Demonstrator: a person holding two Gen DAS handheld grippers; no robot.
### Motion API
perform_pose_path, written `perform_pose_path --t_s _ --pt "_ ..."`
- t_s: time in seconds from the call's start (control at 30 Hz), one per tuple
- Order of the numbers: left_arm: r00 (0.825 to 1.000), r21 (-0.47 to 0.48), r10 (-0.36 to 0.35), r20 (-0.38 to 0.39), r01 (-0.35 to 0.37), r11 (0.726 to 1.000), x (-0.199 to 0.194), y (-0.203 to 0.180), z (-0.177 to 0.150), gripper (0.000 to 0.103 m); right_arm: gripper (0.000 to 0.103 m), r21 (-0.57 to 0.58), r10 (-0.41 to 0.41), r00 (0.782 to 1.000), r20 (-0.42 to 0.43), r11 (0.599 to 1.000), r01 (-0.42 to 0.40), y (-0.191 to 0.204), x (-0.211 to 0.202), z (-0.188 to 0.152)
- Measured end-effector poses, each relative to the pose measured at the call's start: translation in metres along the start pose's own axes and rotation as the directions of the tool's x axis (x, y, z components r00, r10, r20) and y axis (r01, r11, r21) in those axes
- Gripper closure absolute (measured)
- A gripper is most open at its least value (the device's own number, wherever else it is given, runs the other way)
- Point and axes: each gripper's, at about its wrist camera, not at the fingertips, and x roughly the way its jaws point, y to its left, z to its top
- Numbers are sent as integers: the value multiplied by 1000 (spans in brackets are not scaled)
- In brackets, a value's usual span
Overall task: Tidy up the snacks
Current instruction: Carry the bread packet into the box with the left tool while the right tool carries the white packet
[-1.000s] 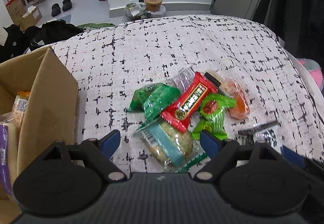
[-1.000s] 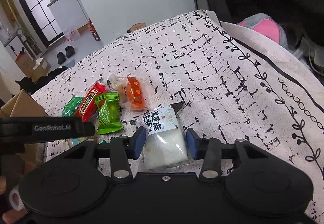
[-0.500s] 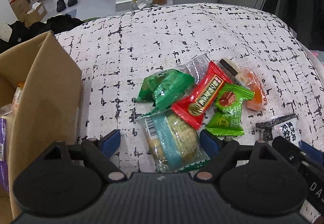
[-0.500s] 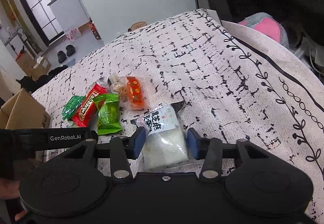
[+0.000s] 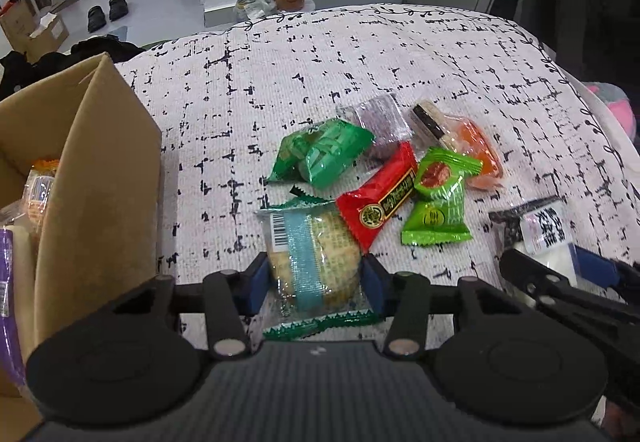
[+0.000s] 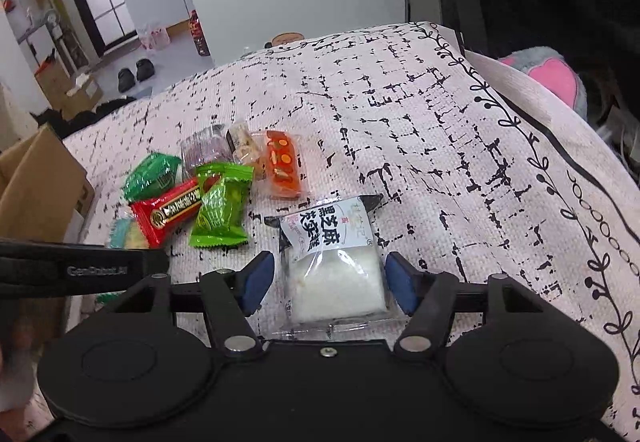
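Observation:
Several snack packets lie in a pile on the patterned cloth. My left gripper is shut on a clear cracker packet with a teal stripe, which rests on the cloth. A red bar, a dark green packet, a light green packet and an orange packet lie just beyond it. My right gripper is open around a white rice cake packet, its blue pads close beside it, apart from it.
An open cardboard box with snacks inside stands at the left. The cloth's edge drops off at the right, by a pink and grey plush. Shoes, bottles and boxes sit on the floor beyond.
My left gripper has moved forward over the cracker packet and shut on it. My right gripper has opened a little wider around the rice cake packet.

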Motion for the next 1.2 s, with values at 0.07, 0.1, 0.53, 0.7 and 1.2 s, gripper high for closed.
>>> perform_pose_path --t_s 0.07,0.1,0.53,0.7,1.2 --pt "1000 2 -11 -2 11 1000 -2 2 -3 55 50 -19 -16 1000 0 1000 16 2 0 -1" --pt "1000 3 -16 -4 17 1000 -4 3 -4 55 53 -22 -14 1000 0 1000 14 3 0 -1" --pt "995 1 -90 46 90 996 -43 17 -6 56 57 21 14 999 31 1000 -15 7 -17 2" --pt "988 15 -118 97 118 993 -63 21 -2 56 58 39 32 998 48 999 -34 13 -25 4" --pt "965 23 -169 203 168 986 -111 47 10 56 58 24 84 985 151 996 -89 55 -56 22"
